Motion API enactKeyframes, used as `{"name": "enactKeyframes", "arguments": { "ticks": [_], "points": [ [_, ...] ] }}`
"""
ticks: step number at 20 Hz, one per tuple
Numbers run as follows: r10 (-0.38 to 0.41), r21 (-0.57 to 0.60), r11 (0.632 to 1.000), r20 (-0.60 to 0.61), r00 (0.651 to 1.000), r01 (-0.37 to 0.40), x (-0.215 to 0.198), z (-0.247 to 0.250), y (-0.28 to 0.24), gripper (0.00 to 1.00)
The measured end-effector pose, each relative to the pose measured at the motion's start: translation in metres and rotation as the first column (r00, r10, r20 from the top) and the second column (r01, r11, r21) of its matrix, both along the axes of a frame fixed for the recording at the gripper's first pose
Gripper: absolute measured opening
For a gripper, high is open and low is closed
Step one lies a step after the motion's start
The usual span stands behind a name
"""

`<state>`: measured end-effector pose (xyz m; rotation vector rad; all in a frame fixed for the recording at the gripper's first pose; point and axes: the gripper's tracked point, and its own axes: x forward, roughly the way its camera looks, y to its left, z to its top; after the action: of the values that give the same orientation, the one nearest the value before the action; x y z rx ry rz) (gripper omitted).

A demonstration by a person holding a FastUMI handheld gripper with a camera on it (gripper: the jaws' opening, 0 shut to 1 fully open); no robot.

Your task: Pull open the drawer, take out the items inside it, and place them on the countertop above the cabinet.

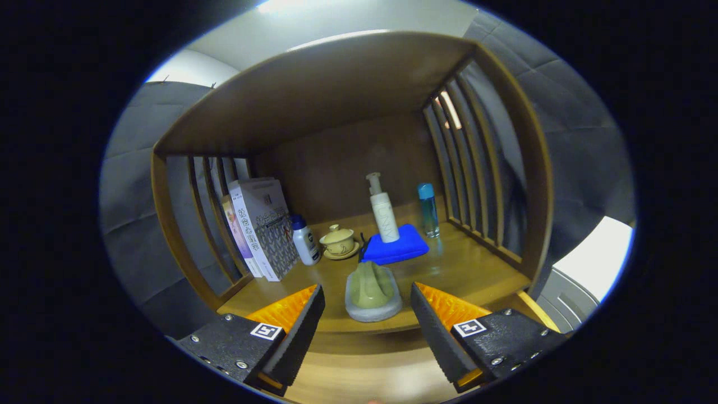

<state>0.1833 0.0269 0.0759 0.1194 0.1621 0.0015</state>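
The books (259, 229) hide the white bottle's (305, 241) left side; the blue cloth (395, 247) covers the pump bottle's (384, 210) base.

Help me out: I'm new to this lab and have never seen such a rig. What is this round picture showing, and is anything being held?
The picture comes from a fisheye camera riding on a hand-held gripper, looking forward along its two fingers. The fingers stand open and hold nothing. Between them, on the front of a wooden countertop, sits a soap dish with a greenish soap. Beyond it lie a blue cloth with a white pump bottle, a blue bottle, a lidded cup, a small white bottle and books leaning at the slatted side.
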Motion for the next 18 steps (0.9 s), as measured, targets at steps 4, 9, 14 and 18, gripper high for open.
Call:
{"name": "enactKeyframes", "arguments": {
  "ticks": [4, 9, 14, 18],
  "points": [
    [0.021, -0.002, 1.000, 0.033, 0.999, -0.021, -0.038, 0.007, 0.011, 0.95],
    [0.063, -0.045, 0.997, 0.050, 0.997, -0.061, -0.083, 0.002, 0.027, 0.95],
    [0.098, -0.102, 0.991, 0.068, 0.993, -0.090, -0.123, -0.009, 0.040, 0.95],
    [0.134, -0.157, 0.980, 0.070, 0.989, -0.122, -0.148, -0.018, 0.054, 0.95]
  ]
}}
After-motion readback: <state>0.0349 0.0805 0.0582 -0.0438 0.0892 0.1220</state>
